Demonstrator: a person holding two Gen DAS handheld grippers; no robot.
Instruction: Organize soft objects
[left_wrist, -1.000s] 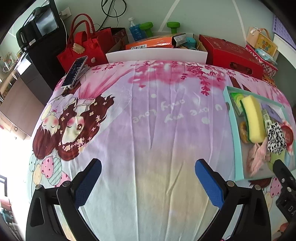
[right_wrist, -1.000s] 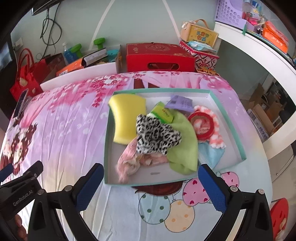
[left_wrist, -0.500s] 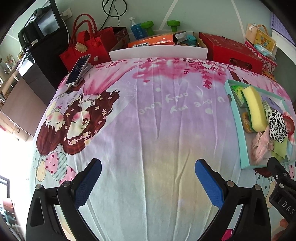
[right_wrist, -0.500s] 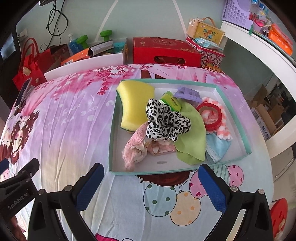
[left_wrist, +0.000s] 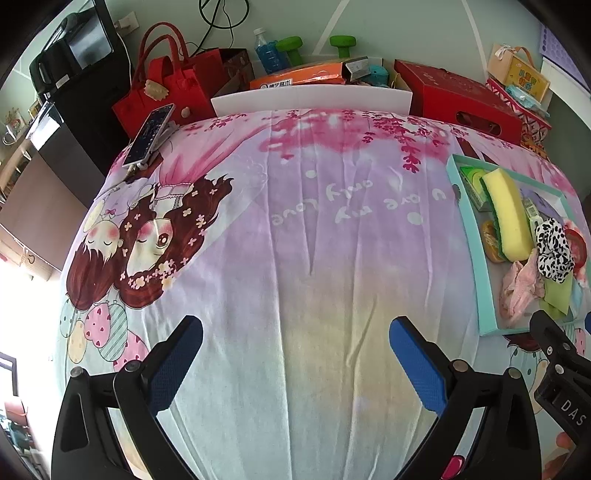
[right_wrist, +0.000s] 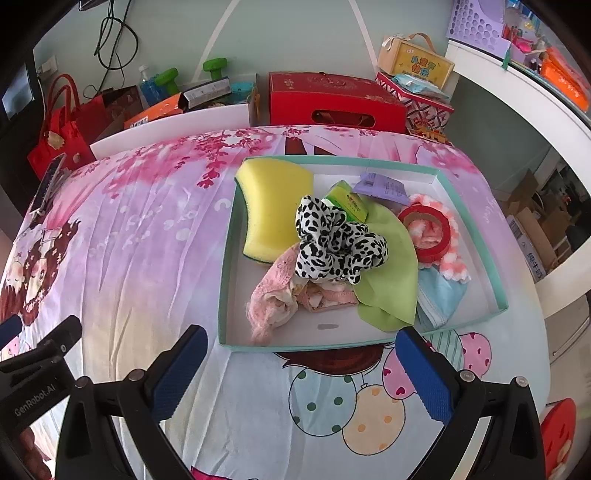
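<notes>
We hold both grippers, left (left_wrist: 295, 343) and right (right_wrist: 301, 354), wide and empty, the right facing the tray (right_wrist: 476, 206) to reach the scrunchie (right_wrist: 338, 240) atop the pile.

Ahead of the right claw (right_wrist: 299, 369), a teal-rimmed tray (right_wrist: 226, 273) holds a yellow sponge (right_wrist: 275, 210), black-and-white spotted scrunchie (right_wrist: 338, 242), lime-green cloth (right_wrist: 391, 280), pink rag (right_wrist: 275, 299).

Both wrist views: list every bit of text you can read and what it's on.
"GenRobot.AI": left gripper's body, seen in the right wrist view.
"DAS", cut off: right gripper's body, in the left wrist view.
"only Love", upside down: bedsheet.
Orange box, yellow carry box, green packet: print unreadable.
</notes>
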